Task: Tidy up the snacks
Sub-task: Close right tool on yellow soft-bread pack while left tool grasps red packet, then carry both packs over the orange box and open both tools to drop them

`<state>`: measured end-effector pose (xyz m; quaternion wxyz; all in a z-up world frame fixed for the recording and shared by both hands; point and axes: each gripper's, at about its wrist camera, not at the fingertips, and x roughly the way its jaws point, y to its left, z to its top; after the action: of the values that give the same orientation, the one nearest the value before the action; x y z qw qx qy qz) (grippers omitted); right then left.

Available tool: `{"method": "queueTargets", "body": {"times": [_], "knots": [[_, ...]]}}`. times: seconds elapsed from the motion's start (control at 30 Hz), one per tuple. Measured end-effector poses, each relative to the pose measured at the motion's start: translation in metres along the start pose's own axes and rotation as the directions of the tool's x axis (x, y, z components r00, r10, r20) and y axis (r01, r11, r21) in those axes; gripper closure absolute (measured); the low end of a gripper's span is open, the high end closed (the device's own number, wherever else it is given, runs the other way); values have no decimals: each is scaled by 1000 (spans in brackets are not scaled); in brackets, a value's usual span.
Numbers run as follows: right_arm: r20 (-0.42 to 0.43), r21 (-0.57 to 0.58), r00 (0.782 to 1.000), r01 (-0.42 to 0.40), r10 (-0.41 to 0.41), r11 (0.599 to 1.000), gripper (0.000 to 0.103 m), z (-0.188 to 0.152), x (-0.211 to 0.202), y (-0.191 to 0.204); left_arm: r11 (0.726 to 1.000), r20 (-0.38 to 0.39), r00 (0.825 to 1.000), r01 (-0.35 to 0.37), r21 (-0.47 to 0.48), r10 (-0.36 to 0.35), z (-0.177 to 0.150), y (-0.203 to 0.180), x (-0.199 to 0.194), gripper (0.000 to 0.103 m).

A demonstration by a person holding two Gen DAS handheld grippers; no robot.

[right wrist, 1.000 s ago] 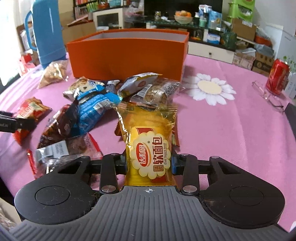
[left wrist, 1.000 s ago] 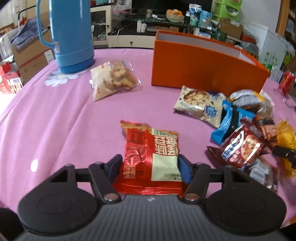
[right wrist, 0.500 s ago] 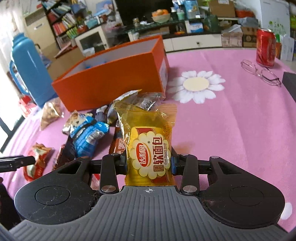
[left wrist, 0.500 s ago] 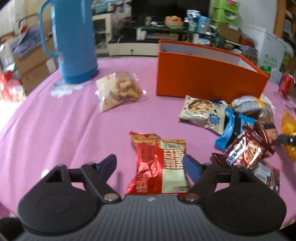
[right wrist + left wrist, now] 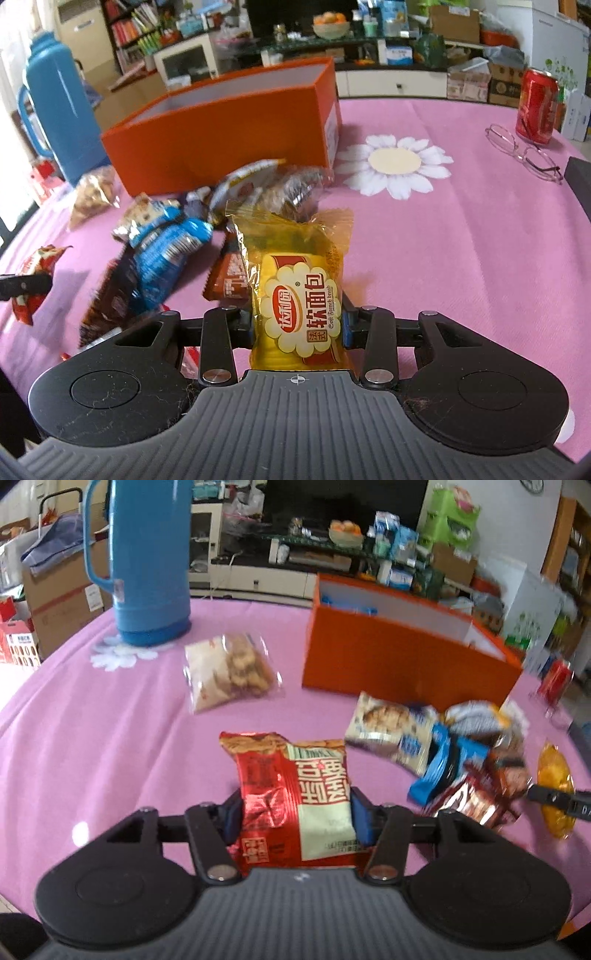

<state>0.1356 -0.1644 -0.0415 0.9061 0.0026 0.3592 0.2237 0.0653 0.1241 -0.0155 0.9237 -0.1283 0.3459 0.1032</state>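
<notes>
Left tool (image 5: 295,814) pinches the red snack packet (image 5: 291,797); right tool (image 5: 297,326) pinches the yellow bread packet (image 5: 295,288).

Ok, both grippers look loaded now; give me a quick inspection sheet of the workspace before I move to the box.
Surface: pink tablecloth with white daisy prints.
Job's things: open orange box; red snack packet; yellow soft-bread packet; loose pile of snack packets in front of the box; clear bag of snacks lying apart.
Clutter: blue thermos, red soda can, eyeglasses.
Grippers: left gripper shut on the red snack packet; right gripper shut on the yellow soft-bread packet.
Cables: nothing seen on the table.
Surroundings: crowded shelves, cardboard boxes, fruit bowl behind.
</notes>
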Motion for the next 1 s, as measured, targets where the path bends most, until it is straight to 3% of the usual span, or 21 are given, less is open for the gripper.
{"method": "queueTargets", "body": {"times": [0.13, 0.23, 0.37, 0.5, 0.63, 0.8, 0.87, 0.9, 1.0], "knots": [[78, 38, 996, -38, 35, 999, 89, 11, -21, 1, 999, 19, 999, 46, -6, -46, 23, -2, -7, 48], [147, -2, 988, -47, 47, 999, 89, 34, -35, 14, 998, 53, 996, 67, 19, -68, 53, -10, -5, 48], [231, -48, 969, -76, 85, 996, 89, 87, -32, 31, 995, 139, 987, 74, 60, -82, 105, -30, 5, 48], [287, -61, 952, -94, 107, 994, 89, 150, 4, 43, 993, 191, 978, 72, 92, -89, 152, -51, 37, 48], [250, -60, 961, -106, 117, 993, 89, 185, 60, 50, 992, 171, 981, 79, 99, -95, 178, -69, 88, 48], [159, -4, 979, -131, 130, 991, 88, 191, 119, 49, 995, 92, 993, 67, 76, -74, 185, -68, 152, 45], [133, -23, 985, -107, 109, 994, 82, 188, 132, 51, 997, 72, 996, 50, 54, -54, 183, -61, 161, 40], [125, -12, 987, -103, 104, 995, 71, 187, 137, 50, 997, 74, 995, 56, 49, -60, 183, -58, 159, 39], [136, 11, 983, -127, 125, 992, 52, 185, 136, 46, 997, 122, 990, 66, 47, -71, 179, -49, 139, 34]]}}
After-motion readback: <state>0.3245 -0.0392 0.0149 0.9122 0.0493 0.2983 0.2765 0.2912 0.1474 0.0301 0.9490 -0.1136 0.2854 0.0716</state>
